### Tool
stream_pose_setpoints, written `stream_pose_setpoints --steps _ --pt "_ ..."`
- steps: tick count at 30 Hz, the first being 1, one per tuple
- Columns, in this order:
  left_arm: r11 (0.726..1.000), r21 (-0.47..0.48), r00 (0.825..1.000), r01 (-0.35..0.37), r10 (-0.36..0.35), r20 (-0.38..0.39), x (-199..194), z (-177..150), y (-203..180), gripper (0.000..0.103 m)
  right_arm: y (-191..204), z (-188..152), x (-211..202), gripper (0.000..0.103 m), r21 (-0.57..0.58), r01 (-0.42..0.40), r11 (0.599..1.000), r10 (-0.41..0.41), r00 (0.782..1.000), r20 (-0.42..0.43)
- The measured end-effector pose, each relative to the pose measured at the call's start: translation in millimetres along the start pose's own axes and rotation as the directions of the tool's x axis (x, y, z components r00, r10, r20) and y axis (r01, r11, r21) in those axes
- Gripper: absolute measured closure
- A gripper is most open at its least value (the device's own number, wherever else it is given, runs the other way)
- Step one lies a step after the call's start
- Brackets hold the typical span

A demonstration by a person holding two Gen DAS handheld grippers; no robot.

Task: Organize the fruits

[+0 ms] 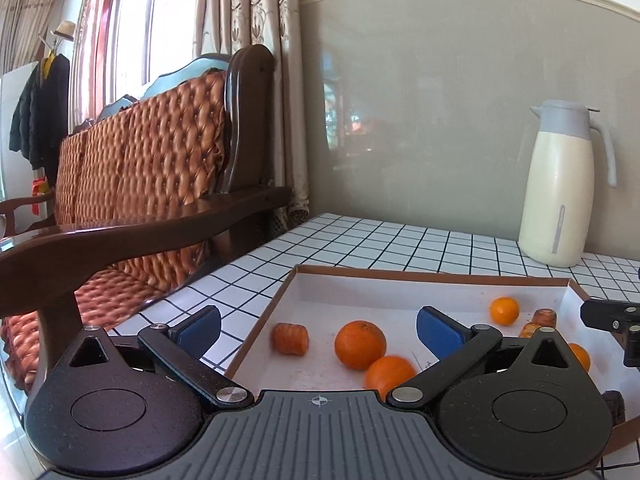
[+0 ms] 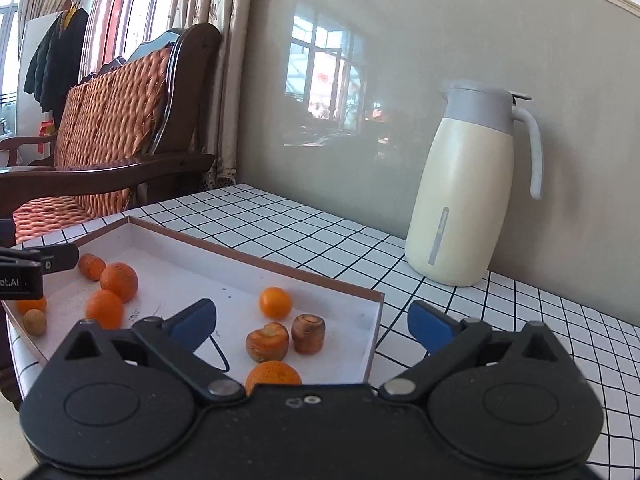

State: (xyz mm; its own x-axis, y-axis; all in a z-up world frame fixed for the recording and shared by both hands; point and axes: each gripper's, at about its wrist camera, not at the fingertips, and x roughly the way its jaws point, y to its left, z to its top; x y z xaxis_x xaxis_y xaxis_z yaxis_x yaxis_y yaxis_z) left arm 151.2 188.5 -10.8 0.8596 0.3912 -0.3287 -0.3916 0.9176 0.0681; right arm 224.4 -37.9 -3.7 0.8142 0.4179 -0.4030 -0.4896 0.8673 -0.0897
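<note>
A shallow white tray with a brown rim (image 1: 256,320) (image 2: 372,320) lies on the checked table. It holds several oranges (image 1: 360,345) (image 2: 275,302) and carrot chunks (image 1: 290,338) (image 2: 308,333), plus a small brown fruit (image 2: 34,322). My left gripper (image 1: 318,330) is open and empty, over the tray's left edge, with two oranges between its blue pads. My right gripper (image 2: 312,326) is open and empty above the tray's right end, with two carrot chunks and an orange (image 2: 273,376) between its fingers. The left gripper also shows in the right wrist view (image 2: 24,272).
A cream and grey thermos jug (image 1: 560,192) (image 2: 468,200) stands on the table by the grey wall, behind the tray to the right. A wooden sofa with orange cushions (image 1: 140,184) sits left of the table. The table's left edge (image 1: 192,280) is close to the tray.
</note>
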Motion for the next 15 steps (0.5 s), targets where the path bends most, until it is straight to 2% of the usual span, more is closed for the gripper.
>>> stream_pose_setpoints --steps 7,15 --pt "1.0 -0.003 1.0 -0.005 0.005 0.021 -12.4 1.6 -6.9 0.0 0.4 3.8 -11.2 0.006 0.021 -0.014 1.0 0.014 1.0 0.003" --pt "0.997 0.069 0.997 0.031 -0.036 0.074 -51.7 1.5 -24.5 0.0 6.9 11.0 -45.8 0.006 -0.016 0.006 1.0 -0.005 0.999 0.047"
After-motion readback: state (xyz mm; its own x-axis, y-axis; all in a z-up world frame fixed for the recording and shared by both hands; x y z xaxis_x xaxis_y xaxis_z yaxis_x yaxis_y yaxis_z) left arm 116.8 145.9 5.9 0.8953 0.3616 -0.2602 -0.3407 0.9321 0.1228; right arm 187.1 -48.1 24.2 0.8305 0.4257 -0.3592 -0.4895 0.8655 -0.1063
